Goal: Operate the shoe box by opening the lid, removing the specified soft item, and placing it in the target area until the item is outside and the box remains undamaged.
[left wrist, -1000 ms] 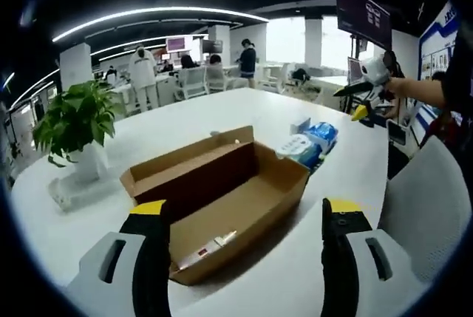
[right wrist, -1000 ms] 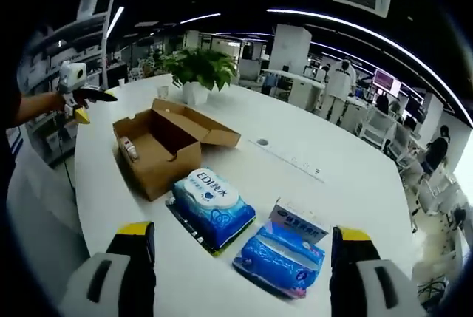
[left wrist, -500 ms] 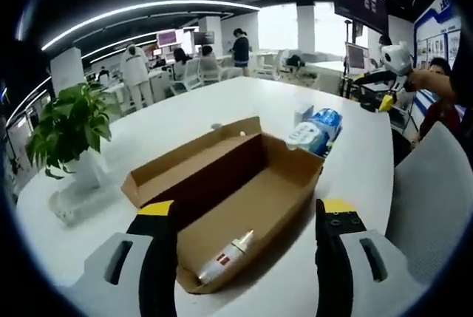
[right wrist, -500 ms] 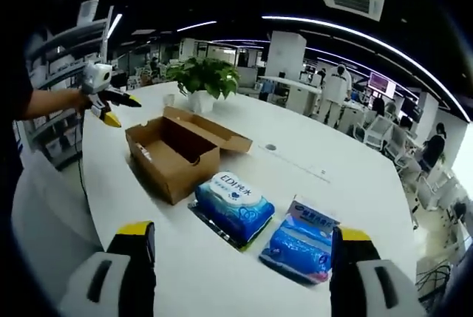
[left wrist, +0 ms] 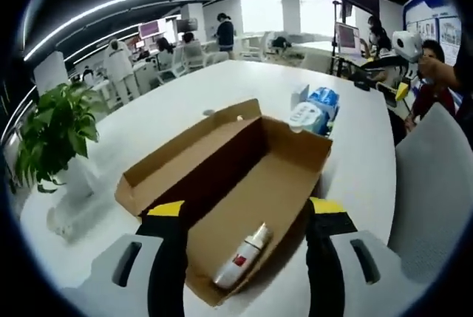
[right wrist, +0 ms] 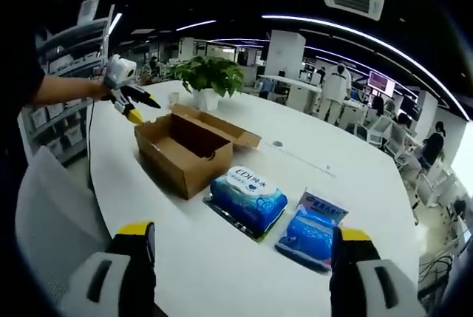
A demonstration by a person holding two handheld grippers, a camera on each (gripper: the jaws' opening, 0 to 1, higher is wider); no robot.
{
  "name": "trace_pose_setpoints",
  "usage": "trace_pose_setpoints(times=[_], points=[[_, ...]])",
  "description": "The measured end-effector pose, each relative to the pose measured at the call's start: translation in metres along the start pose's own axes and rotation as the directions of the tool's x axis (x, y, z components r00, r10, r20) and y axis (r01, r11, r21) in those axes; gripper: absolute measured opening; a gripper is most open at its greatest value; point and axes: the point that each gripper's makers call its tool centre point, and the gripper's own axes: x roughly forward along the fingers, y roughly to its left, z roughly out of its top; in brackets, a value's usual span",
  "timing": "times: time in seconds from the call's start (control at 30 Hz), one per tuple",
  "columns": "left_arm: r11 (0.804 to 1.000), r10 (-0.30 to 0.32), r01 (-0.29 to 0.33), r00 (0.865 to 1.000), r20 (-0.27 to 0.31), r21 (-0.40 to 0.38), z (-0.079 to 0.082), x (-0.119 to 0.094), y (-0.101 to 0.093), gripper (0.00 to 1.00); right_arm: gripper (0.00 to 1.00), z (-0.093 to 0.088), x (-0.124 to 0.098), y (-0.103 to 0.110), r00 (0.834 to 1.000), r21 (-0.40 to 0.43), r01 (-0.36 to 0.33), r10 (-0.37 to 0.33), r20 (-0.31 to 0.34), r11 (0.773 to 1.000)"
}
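The brown shoe box (left wrist: 251, 176) lies open on the white table (left wrist: 177, 110), its lid folded back to the left. Inside, near the close end, lies a small white tube with a red label (left wrist: 241, 256). My left gripper (left wrist: 249, 208) is open, and its yellow-tipped jaws stand either side of the box's near end. Two blue soft wipes packs (left wrist: 313, 110) lie on the table beyond the box. From the right gripper view, the box (right wrist: 185, 147) is far left with the left gripper (right wrist: 144, 108) hovering at its end. My right gripper (right wrist: 244, 234) is open, low before the packs (right wrist: 248, 199).
A potted plant (left wrist: 52, 136) stands left of the box, seen also as the plant (right wrist: 211, 77) behind it. A grey chair back (left wrist: 436, 184) is at the table's edge. The right gripper (left wrist: 384, 80) hangs in a hand at the far right. People and desks fill the room behind.
The left gripper has come closer and lower over the box's near end, and the tube inside looks larger. The right gripper's view has drawn back from the wipes packs, bringing a chair back into sight.
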Motion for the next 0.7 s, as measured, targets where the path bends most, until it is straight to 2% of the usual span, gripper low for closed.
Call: trace_pose_setpoints(times=[0.2,0.37,0.47,0.57,0.63,0.7], points=[[0.996,-0.056,0.063,0.993,-0.108,0.068,-0.016,0.017,0.005,0.59,1.00,-0.003,-0.003,0.009,1.000,0.012,-0.016,0.016,0.000,1.000],[0.991,-0.084,0.098,0.986,-0.147,0.089,-0.017,0.029,0.011,0.58,1.00,-0.002,-0.008,0.011,1.000,0.030,-0.011,0.011,0.007,0.999],[0.980,-0.122,0.151,0.971,-0.205,0.130,-0.023,0.036,0.009,0.56,1.00,-0.005,-0.010,0.012,1.000,0.032,-0.006,0.006,0.004,0.999],[0.966,-0.130,0.182,0.956,-0.265,0.184,-0.030,0.043,0.011,0.56,1.00,-0.008,-0.011,0.015,1.000,0.041,-0.009,0.009,0.000,0.999],[0.956,-0.148,0.217,0.938,-0.314,0.198,-0.037,0.049,0.010,0.56,1.00,-0.009,-0.011,0.018,1.000,0.047,-0.018,0.018,0.001,0.999],[0.947,-0.158,0.240,0.927,-0.340,0.214,-0.040,0.053,0.009,0.56,1.00,-0.011,-0.012,0.021,1.000,0.050,-0.023,0.023,-0.003,0.998]])
